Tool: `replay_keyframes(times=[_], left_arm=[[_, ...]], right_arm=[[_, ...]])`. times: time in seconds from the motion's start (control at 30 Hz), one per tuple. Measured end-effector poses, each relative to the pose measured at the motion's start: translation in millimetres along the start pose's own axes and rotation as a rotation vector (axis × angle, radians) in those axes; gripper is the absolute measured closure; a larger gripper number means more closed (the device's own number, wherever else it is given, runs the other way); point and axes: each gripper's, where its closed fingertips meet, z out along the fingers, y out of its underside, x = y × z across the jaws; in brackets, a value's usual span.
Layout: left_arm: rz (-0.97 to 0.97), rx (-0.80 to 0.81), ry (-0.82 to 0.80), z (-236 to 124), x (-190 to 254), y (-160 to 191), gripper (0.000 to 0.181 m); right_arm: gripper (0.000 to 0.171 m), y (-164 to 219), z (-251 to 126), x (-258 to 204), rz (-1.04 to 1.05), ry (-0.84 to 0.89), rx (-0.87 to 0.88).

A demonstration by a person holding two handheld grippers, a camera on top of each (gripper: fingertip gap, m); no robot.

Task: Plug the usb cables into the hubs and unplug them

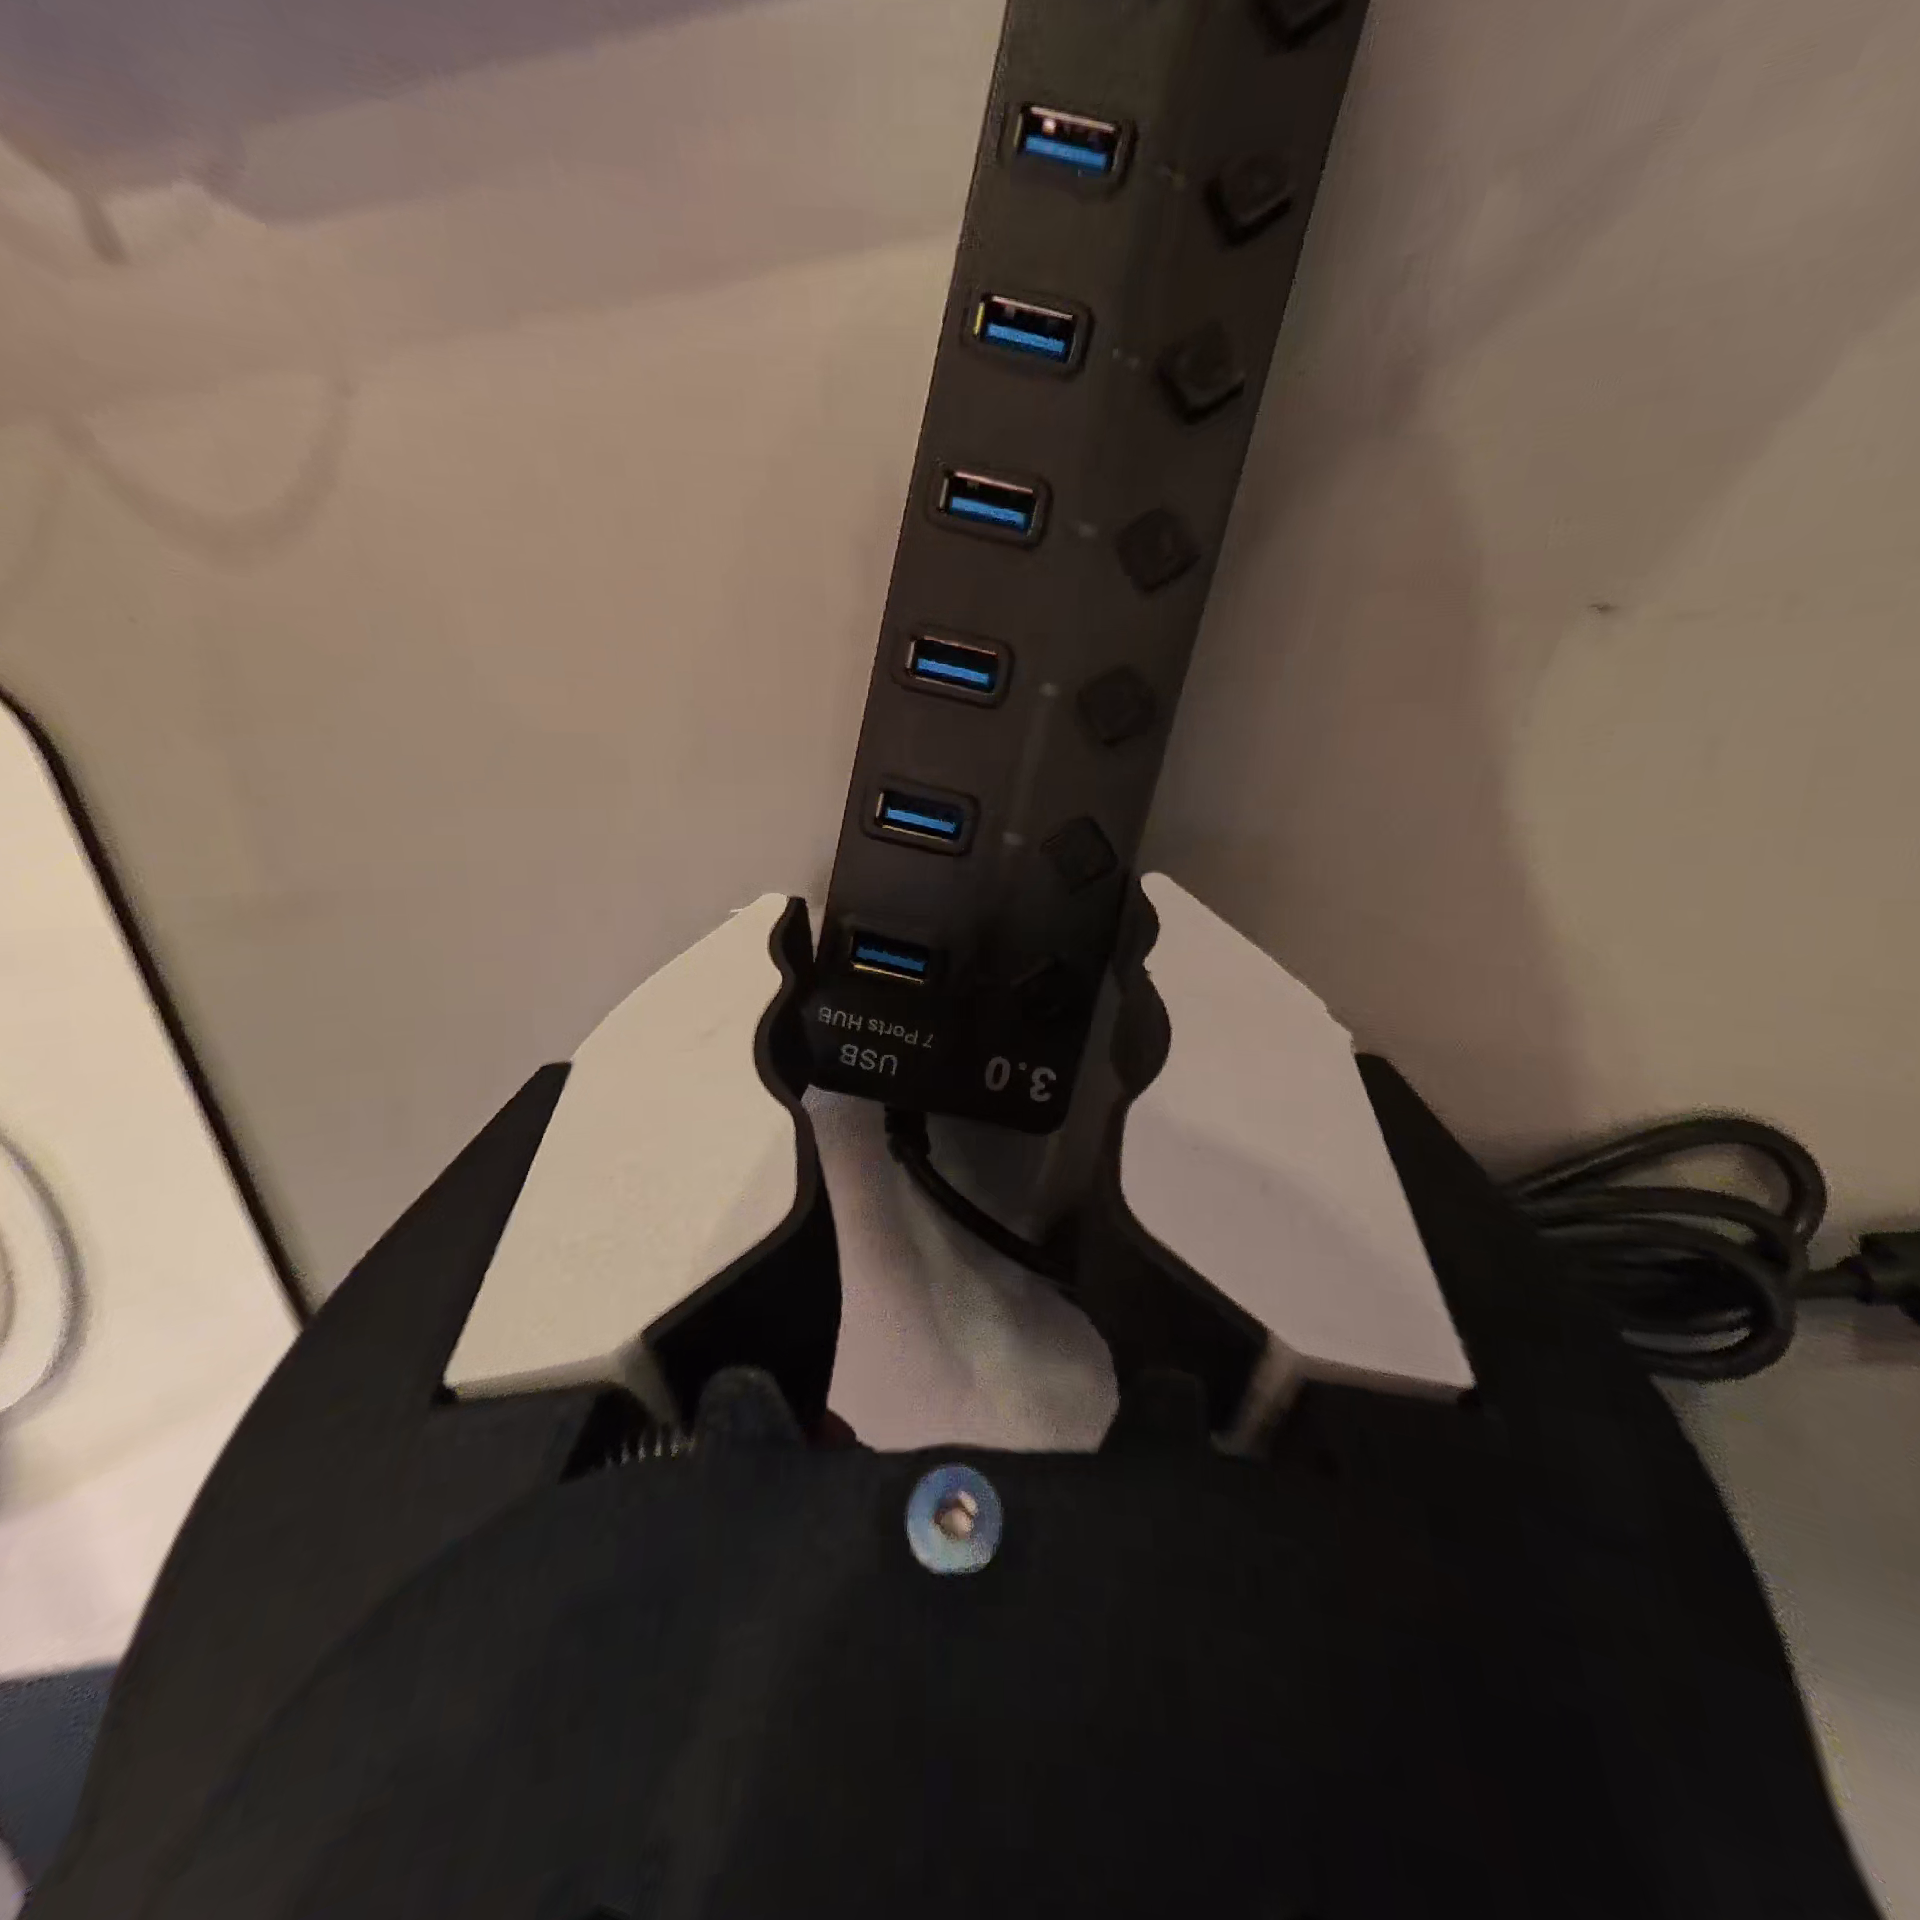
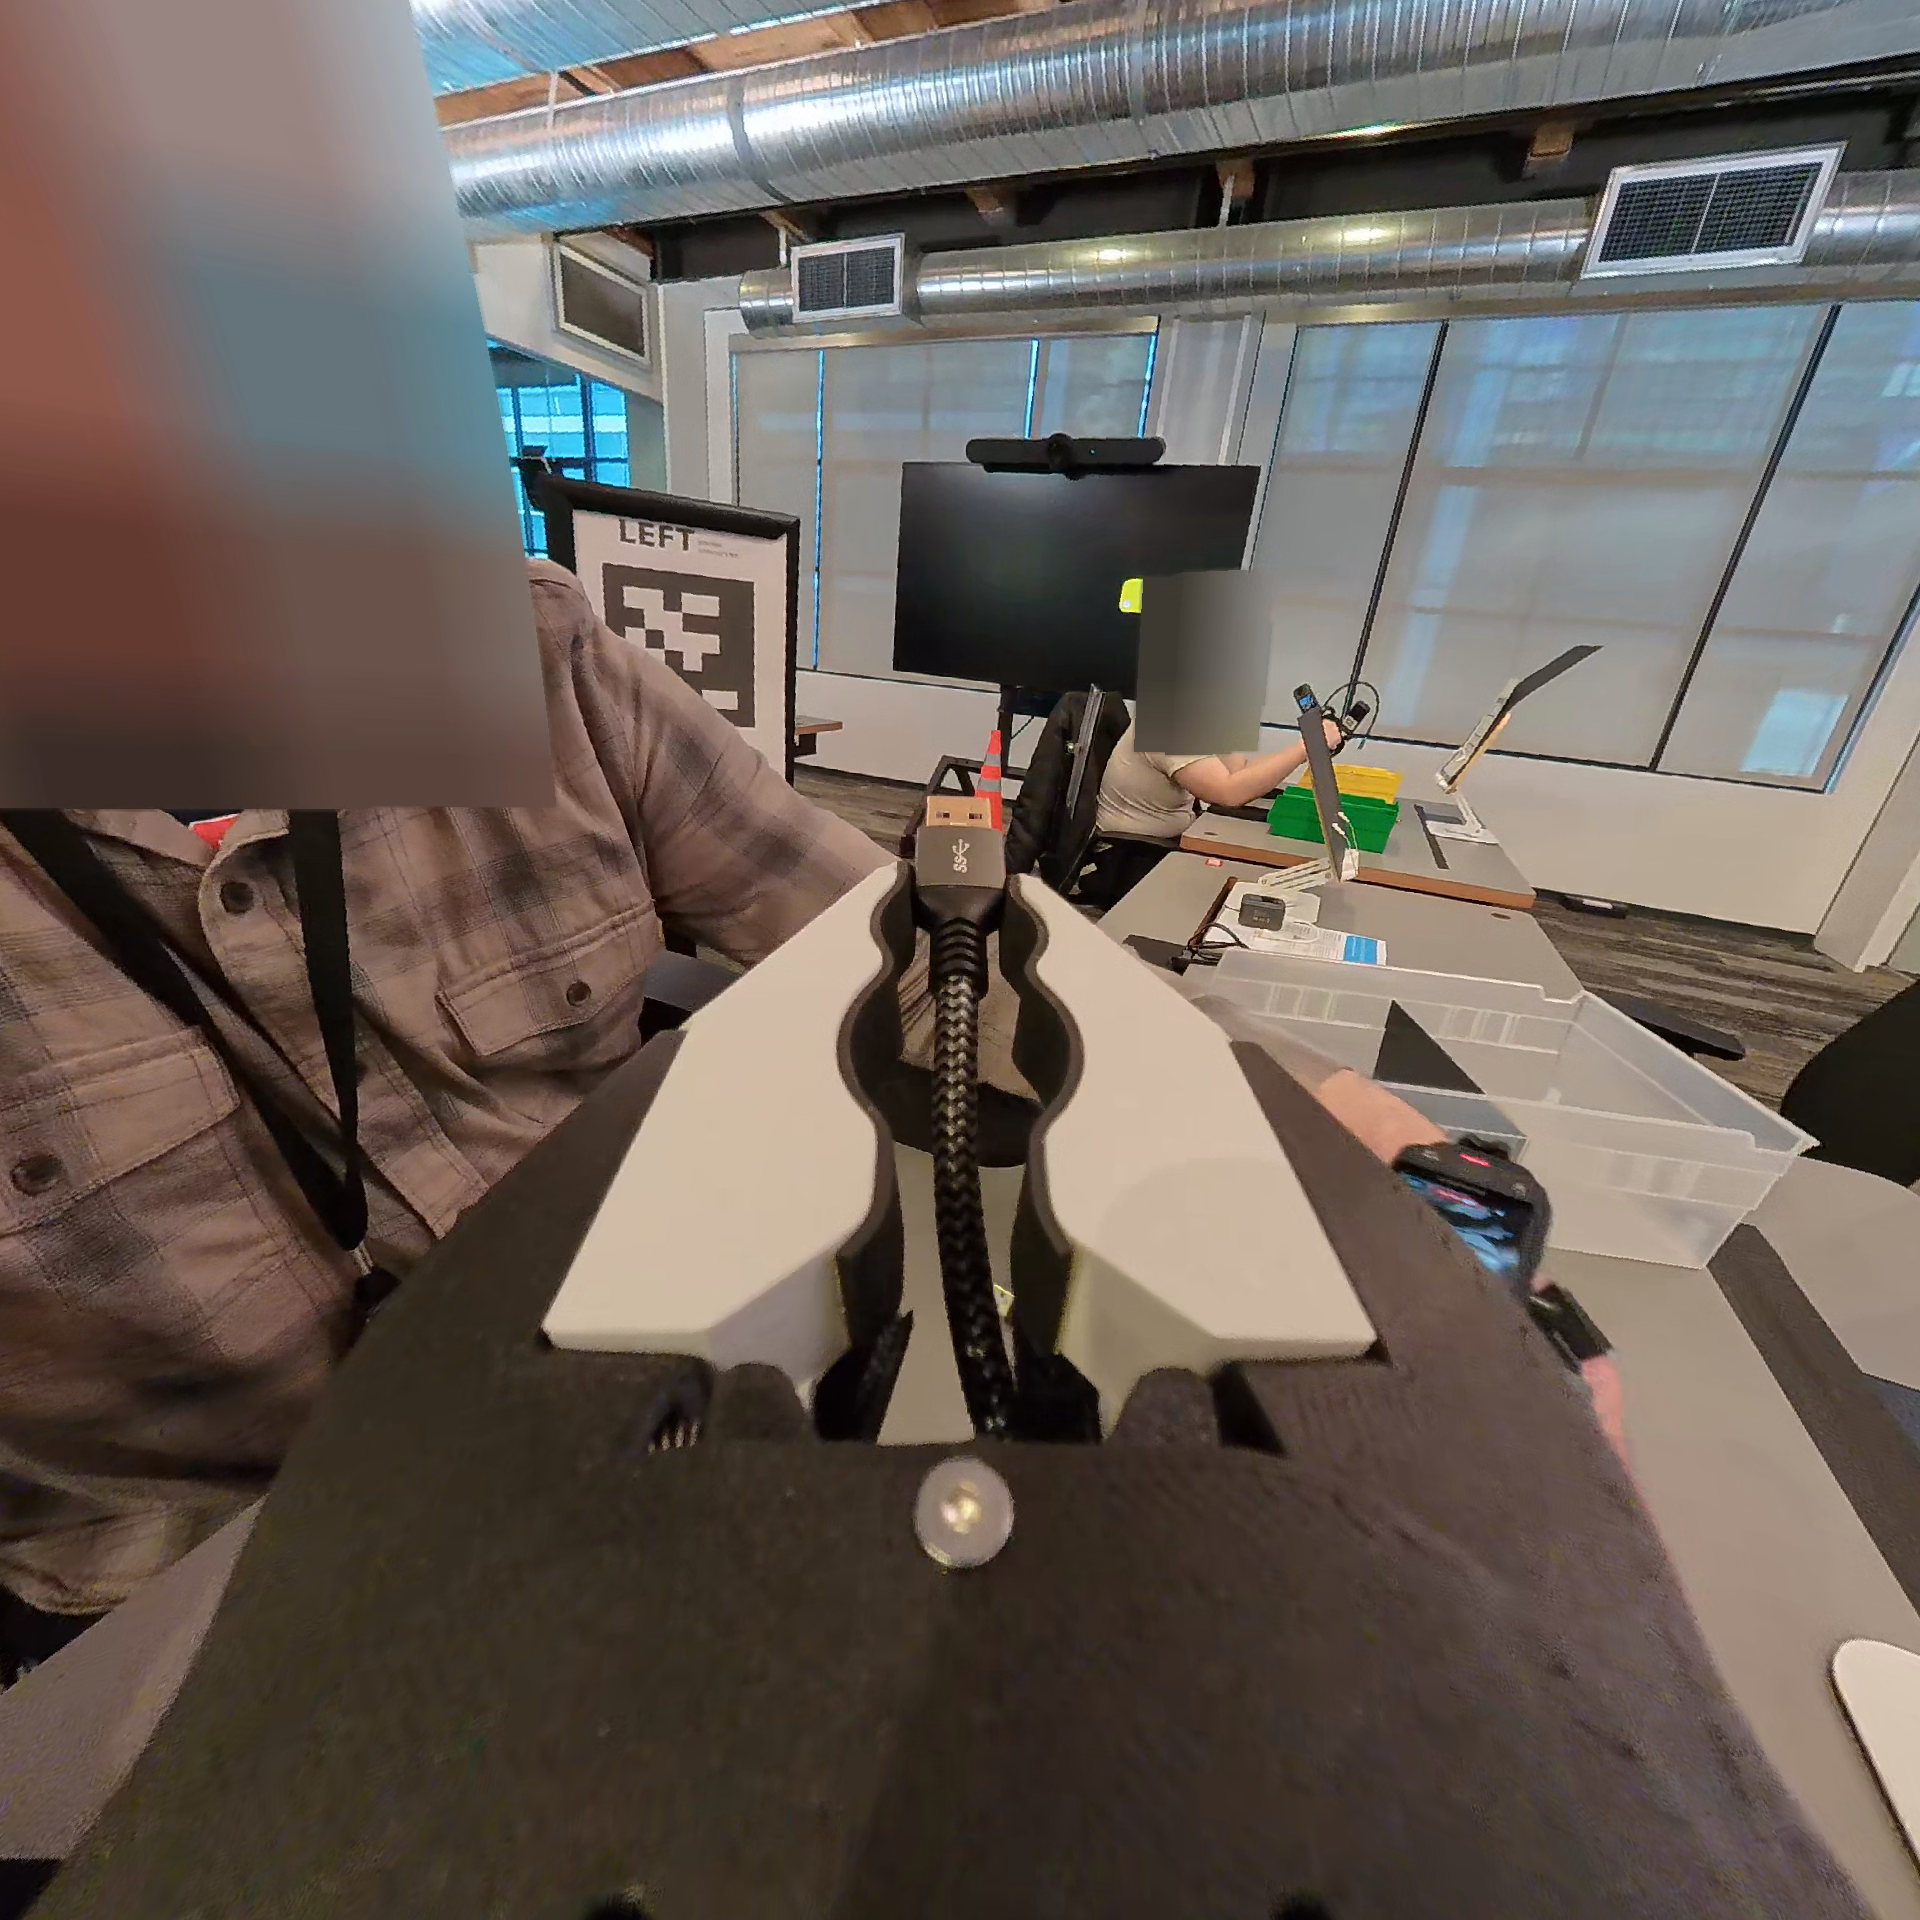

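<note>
Left gripper [image 1: 961,997] clamps hub [image 1: 1049,499] by its near end, right gripper [image 2: 958,894] pinches USB cable [image 2: 961,1039] behind its plug, visible ports look empty so prob nothing plugged yet

Left wrist view looks down close at the table [image 1: 520,623]; right faces up across the room, sharing nothing.

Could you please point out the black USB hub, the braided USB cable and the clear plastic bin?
Black USB hub [image 1: 1039,582]: left wrist view, top face.
Braided black USB cable [image 2: 961,1049]: right wrist view, braided sleeve.
Clear plastic bin [image 2: 1662,1174]: right wrist view, side wall.
</note>
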Motion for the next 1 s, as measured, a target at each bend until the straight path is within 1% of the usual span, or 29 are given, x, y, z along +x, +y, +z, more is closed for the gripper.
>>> replay_keyframes(times=[0.1,0.2,0.23,0.4,0.5,0.63,0.77,0.83,0.87,0.93,1.0], left_arm=[[0.022,-0.068,-0.075,-16,-4,9,0.125],[0.013,-0.103,-0.142,-46,-8,17,0.126],[0.009,-0.138,-0.161,-57,-9,23,0.126],[-0.006,-0.360,-0.229,-114,-8,61,0.126],[-0.005,-0.504,-0.213,-141,3,75,0.126],[0.001,-0.725,-0.169,-167,17,89,0.126],[0.009,-0.962,-0.101,-185,32,97,0.126],[-0.011,-1.055,-0.036,-187,43,99,0.126],[0.008,-1.102,-0.033,-188,42,100,0.126],[0.008,-1.141,-0.009,-185,44,100,0.127],[0.013,-1.117,0.021,-176,47,95,0.127]], right_arm=[[0.158,-1,-3,1,-0.020,0.024,-0.023],[0.158,4,-5,6,-0.042,0.073,-0.081],[0.157,7,-5,8,-0.048,0.090,-0.102],[0.158,22,-6,21,-0.044,0.153,-0.171],[0.158,46,-3,35,-0.032,0.207,-0.260],[0.158,69,6,42,-0.013,0.215,-0.330],[0.158,75,10,41,-0.006,0.202,-0.343],[0.158,74,8,40,-0.006,0.201,-0.343],[0.158,74,7,40,-0.007,0.201,-0.343],[0.158,72,4,40,-0.007,0.202,-0.336],[0.158,69,2,39,-0.013,0.204,-0.331]])
